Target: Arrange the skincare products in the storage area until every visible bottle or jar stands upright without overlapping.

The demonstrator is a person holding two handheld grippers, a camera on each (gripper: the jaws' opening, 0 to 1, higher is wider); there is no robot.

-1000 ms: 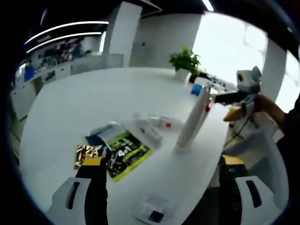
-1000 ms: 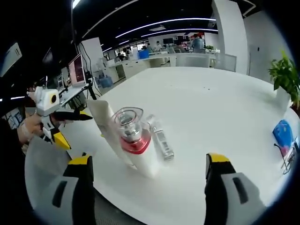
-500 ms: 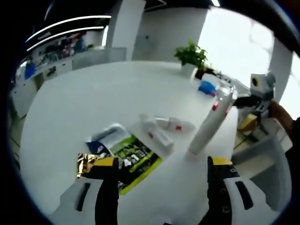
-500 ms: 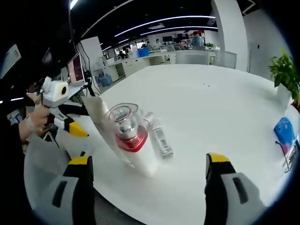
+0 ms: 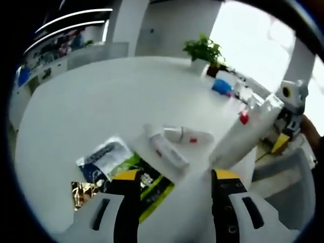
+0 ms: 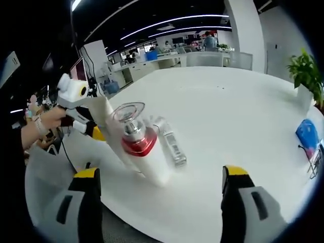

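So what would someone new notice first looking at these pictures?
Probably the tall white bottle with a red band and clear cap, leaning near the table's edge in the right gripper view. Behind it a white tube lies flat, and a green packet sits by the left gripper.

Window glare washes out the far right of the left gripper view; both views are blurred, edges curved.

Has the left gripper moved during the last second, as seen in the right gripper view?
Yes. In the right gripper view, the left gripper has come closer to the tall white bottle, judged against the table edge.
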